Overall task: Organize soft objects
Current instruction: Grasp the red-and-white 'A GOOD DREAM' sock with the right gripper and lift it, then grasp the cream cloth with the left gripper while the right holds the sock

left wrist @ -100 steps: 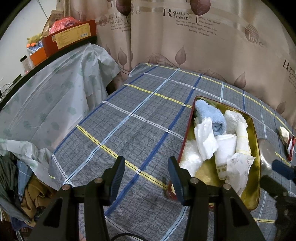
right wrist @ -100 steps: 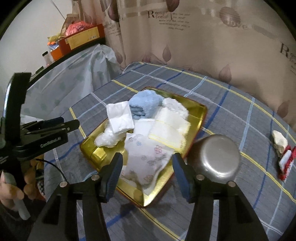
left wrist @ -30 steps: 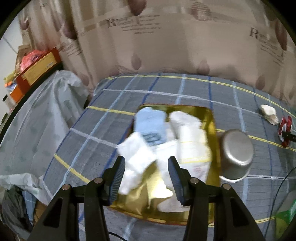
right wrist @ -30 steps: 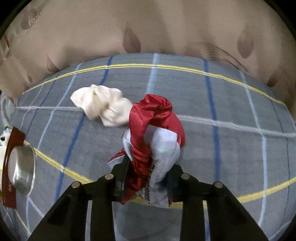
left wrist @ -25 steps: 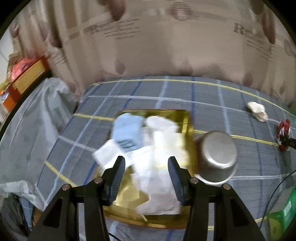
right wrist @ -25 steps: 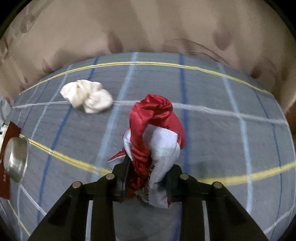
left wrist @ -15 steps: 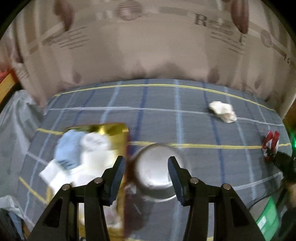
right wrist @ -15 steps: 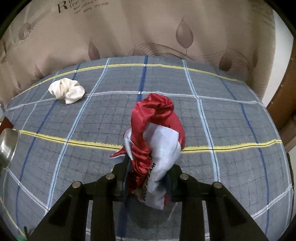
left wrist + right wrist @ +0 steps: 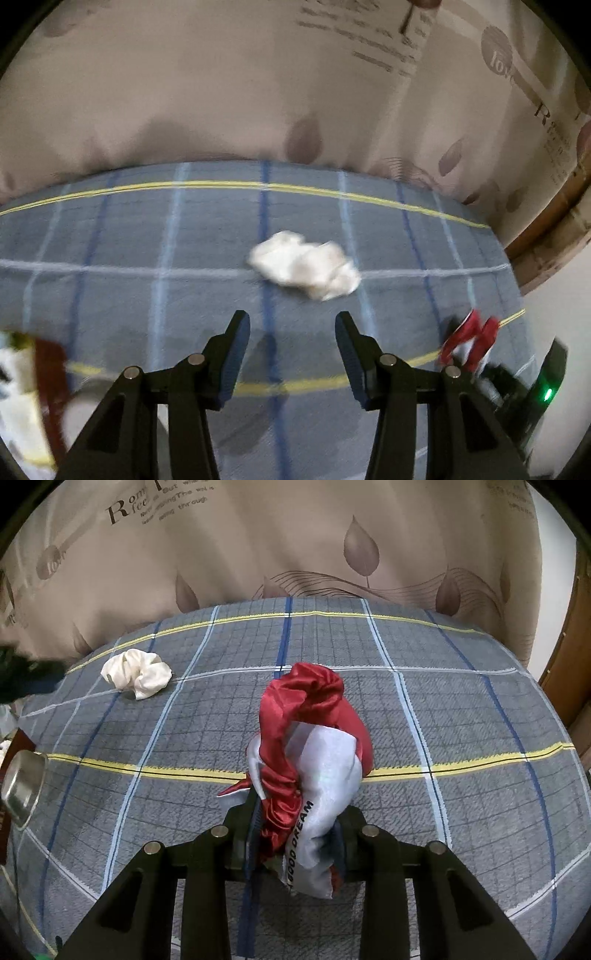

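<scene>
— 2 soft things matter to you right now. Where does each sit from your fingers?

— Your right gripper (image 9: pixel 295 834) has its fingers closed on the red and white satin cloth (image 9: pixel 310 753); the bundle stands up out of the grip, above the plaid bench cover (image 9: pixel 461 709). The white scrunchie (image 9: pixel 304 269) lies loose on the cover, straight ahead of your left gripper (image 9: pixel 291 354) and a touch to its right, clear of the tips.

— And the left fingers themselves?

— Spread wide, holding nothing. From your right gripper the scrunchie (image 9: pixel 137 674) is well off, ahead and far to the left, so your left hand is plainly the nearer 1.

— Which way does it lie?

— Its long axis runs across your left fingers, side to side, though that view is blurred. I judge you would push forward and slightly right so the 2 fingers straddle its short width.

— Anything else close by?

— A steel bowl (image 9: pixel 22 786) sits at the far left edge of your right view, near a tray edge (image 9: pixel 51 387) that is too blurred to read.
</scene>
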`<state>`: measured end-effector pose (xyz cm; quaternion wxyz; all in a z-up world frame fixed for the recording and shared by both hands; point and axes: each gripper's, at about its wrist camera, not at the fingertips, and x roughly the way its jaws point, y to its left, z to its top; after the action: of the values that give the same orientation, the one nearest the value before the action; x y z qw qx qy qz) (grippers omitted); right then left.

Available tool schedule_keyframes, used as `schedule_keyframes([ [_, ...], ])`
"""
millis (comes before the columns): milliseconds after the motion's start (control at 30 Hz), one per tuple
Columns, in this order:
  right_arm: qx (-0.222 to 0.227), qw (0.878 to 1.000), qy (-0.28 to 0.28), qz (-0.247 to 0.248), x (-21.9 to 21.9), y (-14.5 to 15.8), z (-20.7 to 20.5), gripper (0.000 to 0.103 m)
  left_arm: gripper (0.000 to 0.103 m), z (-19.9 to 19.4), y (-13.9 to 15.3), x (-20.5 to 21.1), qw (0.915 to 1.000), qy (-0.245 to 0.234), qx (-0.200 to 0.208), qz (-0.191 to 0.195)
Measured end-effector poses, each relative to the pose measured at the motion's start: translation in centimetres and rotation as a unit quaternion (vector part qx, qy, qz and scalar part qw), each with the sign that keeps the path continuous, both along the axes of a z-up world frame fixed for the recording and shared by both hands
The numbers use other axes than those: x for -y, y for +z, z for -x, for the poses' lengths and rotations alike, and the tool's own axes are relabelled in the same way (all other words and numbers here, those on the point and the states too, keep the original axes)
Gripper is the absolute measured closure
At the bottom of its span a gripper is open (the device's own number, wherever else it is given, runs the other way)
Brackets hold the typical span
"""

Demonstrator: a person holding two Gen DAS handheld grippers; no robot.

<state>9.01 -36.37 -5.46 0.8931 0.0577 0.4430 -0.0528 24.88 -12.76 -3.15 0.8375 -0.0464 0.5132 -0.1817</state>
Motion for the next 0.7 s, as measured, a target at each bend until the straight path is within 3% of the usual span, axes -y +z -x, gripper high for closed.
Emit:
schedule_keyframes([
  [133, 0.001, 1.0, 0.003, -0.005, 0.1, 0.0, -0.1, 0.071, 0.05, -2.6, -1.0, 2.4, 0.9996, 0.002, -0.013, 0.024],
  [233, 0.002, 1.0, 0.004, -0.01, 0.2, -0.1, 0.0, 0.07, 0.047, -4.3, -1.9, 3.6, 0.9996, 0.011, -0.018, 0.019],
  [433, 0.004, 1.0, 0.005, -0.02, 0.4, -0.1, -0.1, 0.069, 0.047, -6.7, -5.4, 4.9, 0.9985, 0.028, -0.039, -0.025],
  [633, 0.004, 1.0, 0.006, -0.023, 0.5, -0.1, -0.1, 0.069, 0.048, -7.2, -7.2, 4.3, 0.9978, 0.043, -0.05, -0.008],
  [700, 0.004, 1.0, 0.006, -0.021, 0.5, -0.1, -0.1, 0.069, 0.078, -7.0, -7.2, 4.5, 0.9978, 0.039, -0.05, -0.019],
])
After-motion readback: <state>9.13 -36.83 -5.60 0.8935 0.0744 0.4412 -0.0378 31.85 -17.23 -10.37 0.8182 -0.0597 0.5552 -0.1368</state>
